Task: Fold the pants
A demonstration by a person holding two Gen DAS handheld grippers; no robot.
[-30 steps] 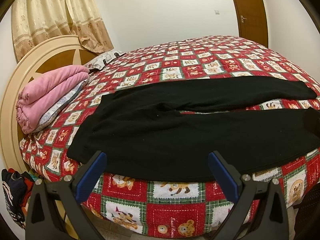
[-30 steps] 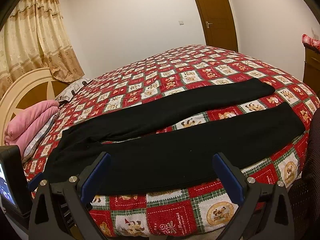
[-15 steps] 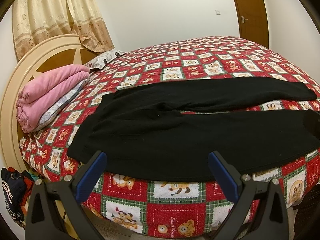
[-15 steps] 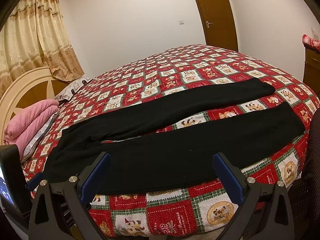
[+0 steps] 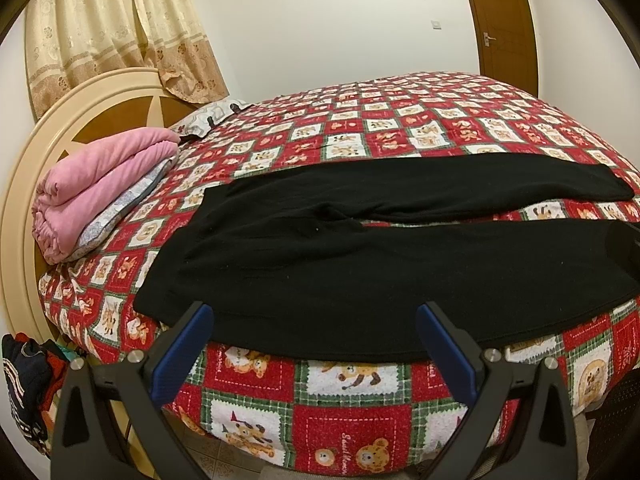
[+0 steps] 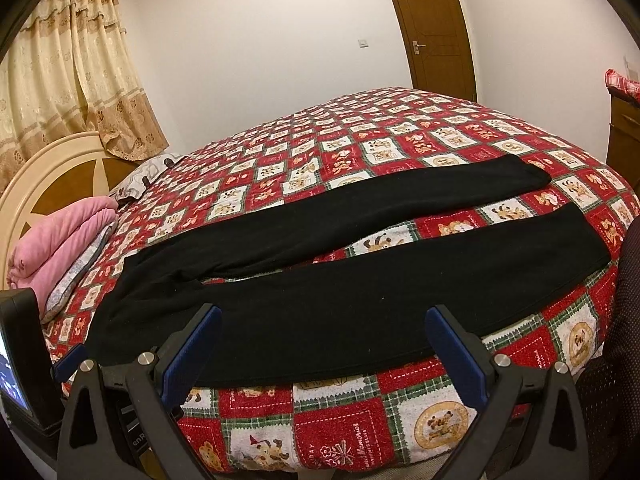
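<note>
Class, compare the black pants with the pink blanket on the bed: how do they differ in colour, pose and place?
The black pants lie spread flat, legs apart, along the near edge of the bed; the pink blanket is folded into a thick bundle by the headboard. Pants are black, blanket pink. Both rest on the quilt, untouched.

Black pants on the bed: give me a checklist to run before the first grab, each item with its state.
1. Black fabric pants lie spread flat, both legs apart: ok.
2. Left tongs open and holding nothing: ok.
3. Right tongs open and holding nothing: ok.
4. Near pant leg edge lies along the side of the red patchwork teddy-bear quilt, facing both tongs: ok.
5. Folded pink blanket sits apart from the pants: ok.
6. Waistband free of twists: cannot tell.
</note>
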